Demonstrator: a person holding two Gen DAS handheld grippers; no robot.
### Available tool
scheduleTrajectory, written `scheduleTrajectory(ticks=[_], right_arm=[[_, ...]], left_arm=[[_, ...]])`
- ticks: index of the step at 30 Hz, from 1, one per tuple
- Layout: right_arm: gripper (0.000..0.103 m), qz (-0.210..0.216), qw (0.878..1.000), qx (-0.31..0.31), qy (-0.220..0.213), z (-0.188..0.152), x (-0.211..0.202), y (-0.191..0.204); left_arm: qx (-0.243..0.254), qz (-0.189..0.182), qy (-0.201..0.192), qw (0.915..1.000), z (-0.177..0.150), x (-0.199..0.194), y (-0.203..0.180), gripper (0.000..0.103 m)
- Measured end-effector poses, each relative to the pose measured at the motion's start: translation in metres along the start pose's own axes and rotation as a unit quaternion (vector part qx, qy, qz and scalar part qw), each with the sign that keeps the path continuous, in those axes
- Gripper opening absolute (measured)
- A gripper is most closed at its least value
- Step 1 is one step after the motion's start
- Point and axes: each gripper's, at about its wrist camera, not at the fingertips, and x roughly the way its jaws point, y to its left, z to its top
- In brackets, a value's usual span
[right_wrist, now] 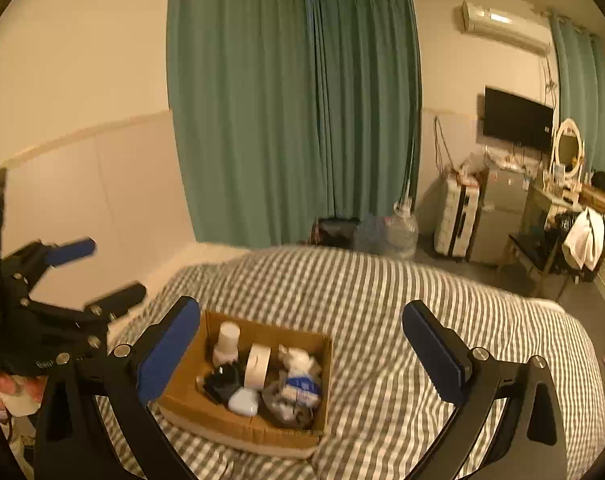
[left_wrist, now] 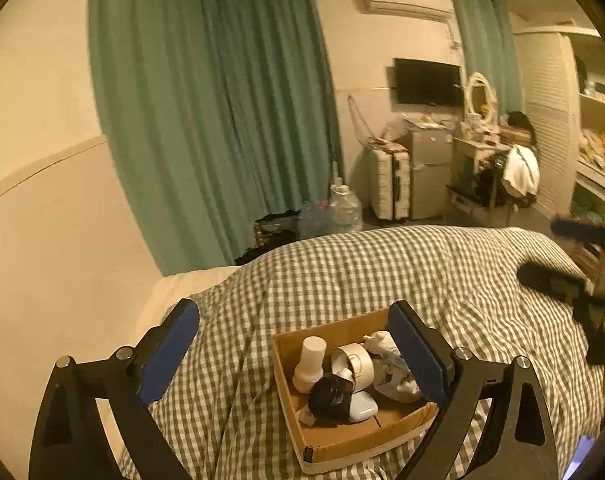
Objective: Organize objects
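Note:
A shallow cardboard box [left_wrist: 334, 440] sits on the checked duvet [left_wrist: 382, 272]. It holds a white bottle [left_wrist: 310, 364], a roll of white tape [left_wrist: 354, 364], a black item [left_wrist: 330, 396], a pale blue case [left_wrist: 362, 406] and a white crumpled bundle [left_wrist: 390, 368]. My left gripper [left_wrist: 294, 344] is open and empty above the box's left side. My right gripper [right_wrist: 302, 340] is open and empty above the same box [right_wrist: 242, 424], which lies toward its left finger. The tape [right_wrist: 257, 364] and bottle [right_wrist: 226, 344] also show in the right wrist view. Each gripper shows at the edge of the other's view, the right one [left_wrist: 562, 256] and the left one [right_wrist: 98, 272].
The bed stands against a cream wall [left_wrist: 42, 240] on the left. Green curtains [left_wrist: 222, 120] hang behind it. Past the foot stand water bottles [left_wrist: 342, 208], a suitcase [left_wrist: 390, 184], a small fridge [left_wrist: 430, 172], a cluttered dressing table with chair [left_wrist: 498, 168] and shelves [left_wrist: 598, 140].

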Motion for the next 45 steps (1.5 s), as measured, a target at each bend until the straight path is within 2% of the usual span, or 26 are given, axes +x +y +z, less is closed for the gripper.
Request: scheduleTrajectory(ticks=[3,4,8,12,16,21,31,45], right_arm=[[0.102,-0.005,0.999,-0.004,0.051,-0.013,0.009,0.003],[0.102,-0.015,0.998,-0.003,0.053,-0.019,0.008,0.001],[0.102,-0.059,0.997,0.006,0.044,-0.05,0.005,-0.004],[0.102,-0.056,0.997,0.056,0.01,-0.088,0.005,-0.007],[0.102,-0.071,0.995,0.06,0.018,-0.108,0.017,-0.006],[0.102,-0.078,0.994,0.061,0.035,-0.112,0.028,-0.009],[0.102,-0.073,0.996,0.039,0.042,-0.116,0.026,0.008],[0.102,-0.071,0.996,0.045,0.038,-0.12,0.025,0.012]], left_arm=[[0.0,0.016,-0.012,0.9998,-0.012,-0.004,-0.001,0.099],[-0.001,0.023,-0.015,0.9996,-0.017,-0.005,-0.004,0.099],[-0.013,0.027,-0.018,0.9994,-0.048,-0.006,-0.009,0.099],[-0.032,0.04,-0.022,0.9984,-0.076,-0.004,-0.007,0.1],[-0.05,0.041,0.001,0.9979,-0.097,0.005,-0.001,0.1],[-0.081,0.024,0.013,0.9963,-0.102,0.007,0.009,0.1],[-0.071,0.015,0.016,0.9973,-0.104,0.002,-0.001,0.1],[-0.063,0.013,0.018,0.9978,-0.106,0.003,-0.001,0.1]])
